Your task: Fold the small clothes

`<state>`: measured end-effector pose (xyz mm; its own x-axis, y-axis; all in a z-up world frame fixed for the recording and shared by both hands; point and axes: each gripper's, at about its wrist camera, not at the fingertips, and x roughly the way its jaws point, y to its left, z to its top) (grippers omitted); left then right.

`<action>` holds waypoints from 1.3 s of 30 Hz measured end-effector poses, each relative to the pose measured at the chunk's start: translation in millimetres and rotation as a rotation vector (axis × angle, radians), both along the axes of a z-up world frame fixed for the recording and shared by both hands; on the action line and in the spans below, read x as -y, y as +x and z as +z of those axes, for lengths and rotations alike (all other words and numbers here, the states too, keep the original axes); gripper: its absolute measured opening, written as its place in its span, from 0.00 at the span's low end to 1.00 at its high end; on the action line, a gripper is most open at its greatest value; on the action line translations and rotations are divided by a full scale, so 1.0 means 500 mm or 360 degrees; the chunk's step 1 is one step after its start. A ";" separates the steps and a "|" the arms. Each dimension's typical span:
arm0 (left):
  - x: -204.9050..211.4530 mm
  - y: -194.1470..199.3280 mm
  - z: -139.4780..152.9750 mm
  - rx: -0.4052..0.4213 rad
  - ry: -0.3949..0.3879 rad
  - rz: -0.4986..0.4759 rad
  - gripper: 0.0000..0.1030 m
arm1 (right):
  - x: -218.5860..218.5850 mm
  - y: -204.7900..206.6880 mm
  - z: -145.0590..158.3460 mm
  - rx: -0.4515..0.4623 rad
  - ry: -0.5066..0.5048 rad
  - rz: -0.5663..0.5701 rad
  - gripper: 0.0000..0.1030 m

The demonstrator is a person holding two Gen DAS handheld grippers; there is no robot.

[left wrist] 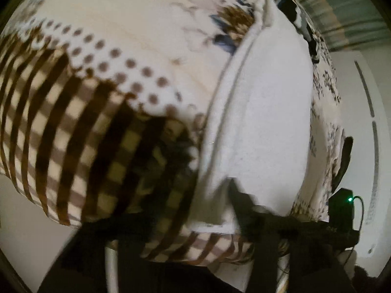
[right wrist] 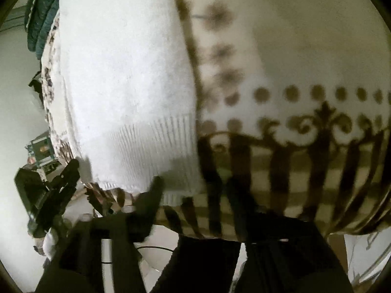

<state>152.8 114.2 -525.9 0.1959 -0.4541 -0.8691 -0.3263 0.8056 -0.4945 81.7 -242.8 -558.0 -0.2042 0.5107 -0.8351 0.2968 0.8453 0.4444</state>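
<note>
A small white knit garment (left wrist: 264,122) lies folded on a patterned blanket (left wrist: 97,85), its ribbed hem (right wrist: 156,131) toward me. My left gripper (left wrist: 207,195) is low at the garment's near edge; one dark finger (left wrist: 242,200) overlaps the white fabric, the other is blurred over the checks, so I cannot tell if it grips. My right gripper (right wrist: 193,190) is open, its left finger (right wrist: 151,195) at the ribbed hem, its right finger (right wrist: 239,202) over the blanket (right wrist: 293,97). The left gripper also shows at the left of the right wrist view (right wrist: 61,190).
The blanket has brown checks, dots and flowers and drops off at its near edge to a pale floor (left wrist: 29,219). Dark clothes (right wrist: 41,9) lie at the far end. A black device with a green light (left wrist: 342,202) sits at the right.
</note>
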 end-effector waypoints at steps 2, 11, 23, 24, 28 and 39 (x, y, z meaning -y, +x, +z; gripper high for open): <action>-0.012 0.002 -0.028 -0.0016 -0.0165 0.0061 0.56 | 0.011 0.006 -0.015 -0.0009 0.0090 -0.0062 0.58; 0.060 0.057 -0.065 -0.0034 -0.0229 -0.0083 0.11 | 0.017 0.010 -0.078 -0.0039 0.0323 -0.0298 0.47; 0.047 0.192 0.145 0.0252 -0.0322 -0.0087 0.12 | 0.029 0.106 0.098 0.0231 0.0547 -0.0464 0.12; 0.057 0.238 0.168 0.0292 -0.0270 -0.0109 0.12 | 0.041 0.137 0.119 0.0268 0.0551 -0.0483 0.12; 0.085 0.385 0.201 0.0413 -0.0303 -0.0137 0.12 | 0.075 0.309 0.191 0.0465 0.0454 -0.0483 0.12; 0.105 0.825 0.104 0.0351 -0.0478 -0.0057 0.30 | 0.117 0.819 0.193 0.0681 0.0296 -0.0589 0.16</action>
<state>565.4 61.7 -473.9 0.3429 -0.6924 -0.6348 -0.1599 0.6229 -0.7658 491.2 -301.5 -461.3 0.3505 0.6295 -0.6934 0.3187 0.6160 0.7204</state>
